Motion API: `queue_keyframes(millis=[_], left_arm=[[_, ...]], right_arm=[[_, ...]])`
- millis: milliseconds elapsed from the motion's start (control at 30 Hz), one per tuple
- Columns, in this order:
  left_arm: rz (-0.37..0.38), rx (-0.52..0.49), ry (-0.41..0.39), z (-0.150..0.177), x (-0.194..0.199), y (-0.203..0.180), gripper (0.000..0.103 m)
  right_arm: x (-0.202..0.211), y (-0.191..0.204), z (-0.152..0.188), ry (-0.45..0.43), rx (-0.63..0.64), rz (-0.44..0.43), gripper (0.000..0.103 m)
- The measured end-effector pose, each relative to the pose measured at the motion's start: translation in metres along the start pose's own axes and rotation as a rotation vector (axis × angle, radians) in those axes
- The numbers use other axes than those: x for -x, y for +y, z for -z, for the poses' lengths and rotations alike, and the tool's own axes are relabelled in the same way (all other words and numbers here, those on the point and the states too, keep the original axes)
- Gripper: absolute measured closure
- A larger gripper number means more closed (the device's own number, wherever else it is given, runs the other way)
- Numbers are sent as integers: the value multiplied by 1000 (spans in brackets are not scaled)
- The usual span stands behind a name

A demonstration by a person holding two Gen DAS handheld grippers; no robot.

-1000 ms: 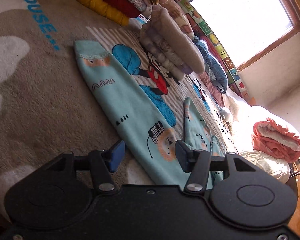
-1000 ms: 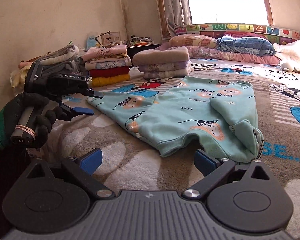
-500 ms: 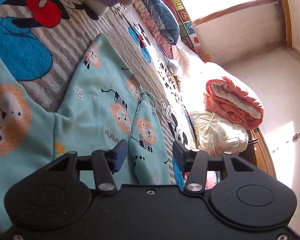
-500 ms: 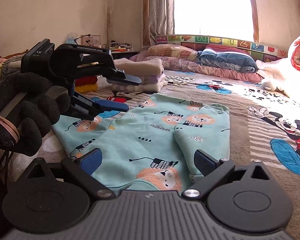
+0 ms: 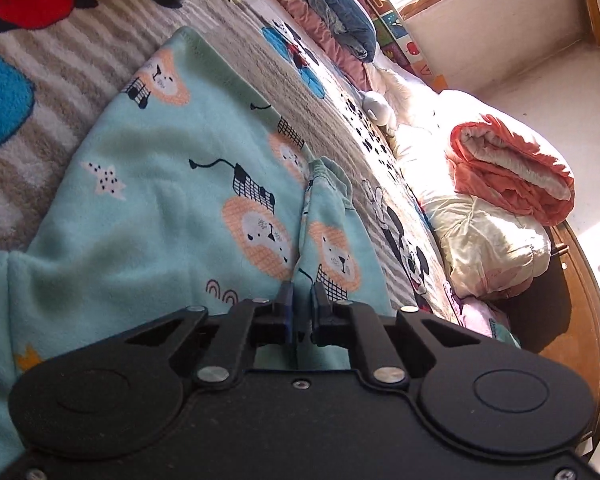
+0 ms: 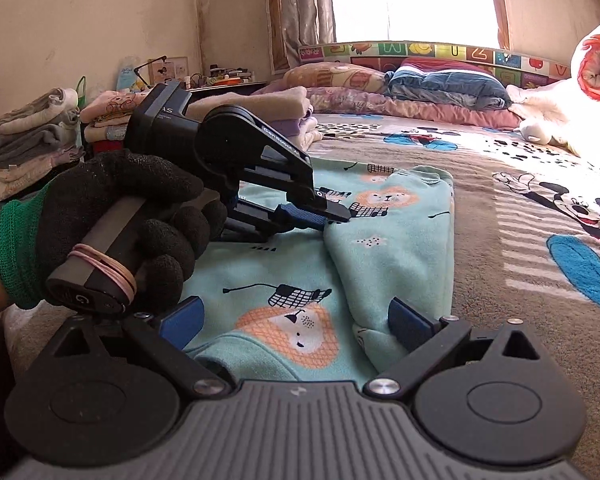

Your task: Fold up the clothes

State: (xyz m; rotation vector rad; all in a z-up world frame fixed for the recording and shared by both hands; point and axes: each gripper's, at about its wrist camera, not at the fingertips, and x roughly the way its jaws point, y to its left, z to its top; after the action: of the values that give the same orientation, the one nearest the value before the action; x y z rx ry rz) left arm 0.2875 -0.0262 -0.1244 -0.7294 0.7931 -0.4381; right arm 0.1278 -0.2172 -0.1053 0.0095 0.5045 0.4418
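A light blue lion-print garment [image 6: 388, 248] lies flat on the bed, with one part folded over along its right side [image 5: 332, 240]. My left gripper [image 5: 300, 300], held by a black-gloved hand [image 6: 120, 216], sits low on the garment. Its jaws are closing and pinch the inner edge of the folded part; the same pinch shows in the right wrist view [image 6: 332, 214]. My right gripper [image 6: 296, 324] hangs open just over the garment's near edge, its blue pads [image 6: 180, 318] wide apart with only flat cloth below them.
A brown cartoon-mouse blanket [image 6: 540, 184] covers the bed. Stacks of folded clothes [image 6: 32, 144] stand at the left and one [image 6: 260, 108] behind the left gripper. Pillows [image 6: 440, 84] line the far edge. A rolled orange quilt [image 5: 508, 176] lies at the right.
The left gripper swept across the garment to the folded part and its jaws came together on that edge. The right gripper moved in closer to the garment's near edge, still open.
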Motion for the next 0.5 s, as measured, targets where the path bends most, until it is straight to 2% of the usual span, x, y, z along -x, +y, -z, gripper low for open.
queue_keyframes(millis=[67, 200, 267, 500], left_arm=[[-10, -21, -2, 2, -3, 0, 96], [-42, 43, -72, -3, 9, 15, 96], [-36, 47, -73, -5, 16, 17, 96], [-24, -35, -79, -3, 55, 9, 94]], right_arm=[[-1, 0, 1, 3, -2, 0, 5], [-1, -1, 1, 5, -4, 3, 5], [0, -1, 1, 1, -5, 5, 5], [17, -3, 1, -73, -37, 3, 5]])
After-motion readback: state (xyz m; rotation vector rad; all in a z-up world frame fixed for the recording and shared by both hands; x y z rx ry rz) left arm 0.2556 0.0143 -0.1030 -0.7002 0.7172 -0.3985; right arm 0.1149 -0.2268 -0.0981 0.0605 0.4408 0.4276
